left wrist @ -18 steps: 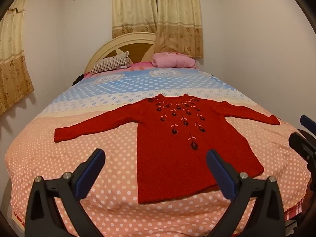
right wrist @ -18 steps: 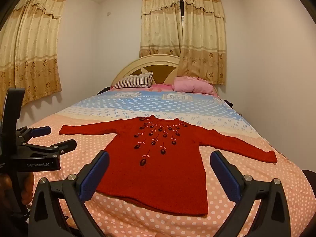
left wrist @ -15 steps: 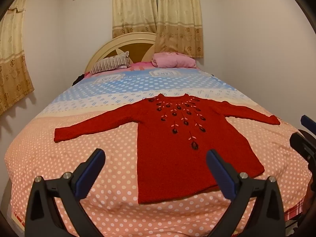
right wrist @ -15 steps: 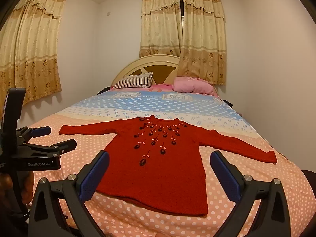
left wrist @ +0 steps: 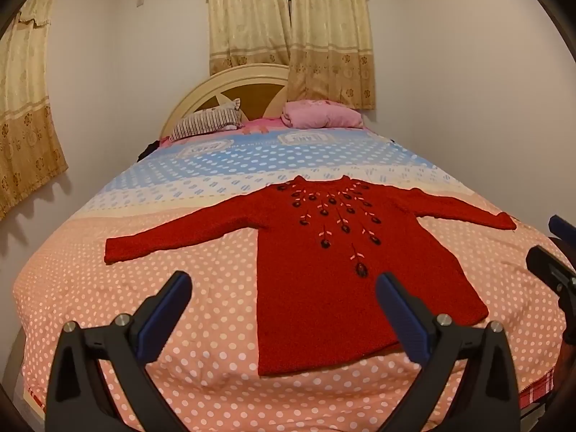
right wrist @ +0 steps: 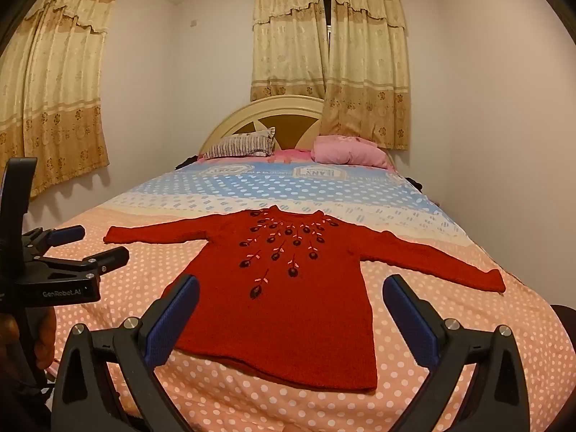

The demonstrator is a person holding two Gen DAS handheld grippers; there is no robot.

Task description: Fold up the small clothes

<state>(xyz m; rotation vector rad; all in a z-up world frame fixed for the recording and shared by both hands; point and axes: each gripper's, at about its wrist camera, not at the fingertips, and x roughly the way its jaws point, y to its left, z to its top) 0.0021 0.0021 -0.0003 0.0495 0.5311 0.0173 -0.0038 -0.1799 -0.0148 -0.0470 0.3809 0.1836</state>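
Red sweater point(left wrist: 324, 273) flat on bed point(left wrist: 180, 288); left gripper point(left wrist: 282, 309), right gripper point(right wrist: 289, 311) tilted down, wide, empty.

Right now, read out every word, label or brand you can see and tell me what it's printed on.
"GenRobot.AI": white lettering on the black body of the left tool, seen in the right wrist view.
Label panels printed on the blue band of the bedspread: block letters, too blurred to read for sure.
Red sweater: embroidered flowers only, no text.
Nothing else readable.
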